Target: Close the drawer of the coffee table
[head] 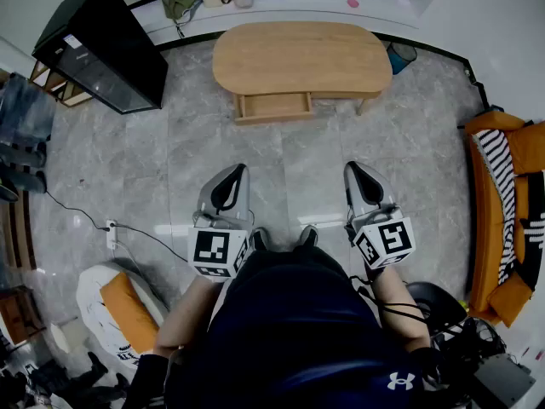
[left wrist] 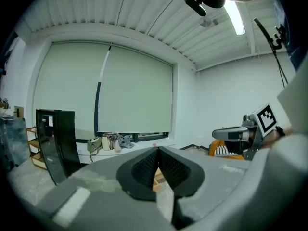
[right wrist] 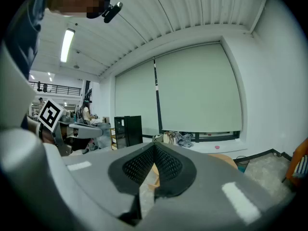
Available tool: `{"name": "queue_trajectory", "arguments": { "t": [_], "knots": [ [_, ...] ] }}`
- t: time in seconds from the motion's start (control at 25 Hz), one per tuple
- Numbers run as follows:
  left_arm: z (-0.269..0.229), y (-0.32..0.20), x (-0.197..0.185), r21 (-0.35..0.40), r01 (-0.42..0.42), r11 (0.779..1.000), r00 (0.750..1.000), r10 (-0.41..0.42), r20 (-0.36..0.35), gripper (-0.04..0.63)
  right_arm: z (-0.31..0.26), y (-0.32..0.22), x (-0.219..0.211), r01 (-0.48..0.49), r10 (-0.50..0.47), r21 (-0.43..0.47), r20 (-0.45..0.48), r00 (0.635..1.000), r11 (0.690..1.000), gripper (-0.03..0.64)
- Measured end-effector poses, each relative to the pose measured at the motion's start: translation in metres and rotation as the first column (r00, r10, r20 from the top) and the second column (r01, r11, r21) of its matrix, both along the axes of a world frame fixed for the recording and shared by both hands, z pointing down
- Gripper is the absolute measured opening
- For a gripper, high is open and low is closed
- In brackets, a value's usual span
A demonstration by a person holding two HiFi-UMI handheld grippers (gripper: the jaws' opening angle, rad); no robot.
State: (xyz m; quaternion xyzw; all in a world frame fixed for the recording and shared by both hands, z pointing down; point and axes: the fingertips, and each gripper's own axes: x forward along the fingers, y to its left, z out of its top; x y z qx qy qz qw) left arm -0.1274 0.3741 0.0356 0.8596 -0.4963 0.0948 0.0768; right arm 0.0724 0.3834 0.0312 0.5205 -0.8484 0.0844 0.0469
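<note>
The drawer (head: pixel 274 106) is seen pulled out of the near side of the coffee table (head: pixel 300 58), well ahead of both grippers. Nearest, in front of the person's body, the left gripper (head: pixel 232 177) and the right gripper (head: pixel 359 175) are held side by side over the grey tiled floor (head: pixel 289 160), each with its jaws pressed together and nothing caught between them. An orange sofa (head: pixel 498 220) is set along the right, and a black cabinet (head: pixel 102 45) is placed at the far left, beside the table.
</note>
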Motion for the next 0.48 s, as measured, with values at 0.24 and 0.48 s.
{"name": "queue_trajectory", "arguments": {
  "t": [0.24,0.48],
  "knots": [
    [-0.004,0.005,0.024,-0.008,-0.001,1.0,1.0,0.001,0.013,0.002,-0.001,0.004,0.023,0.006,-0.006,-0.004,0.006,1.0,1.0,0.0],
    [-0.006,0.005,0.037,-0.018,0.028,0.999,0.999,-0.027,0.016,0.002,0.002,0.007,0.041,0.026,-0.026,-0.006,0.076,0.997,1.0,0.002]
  ]
}}
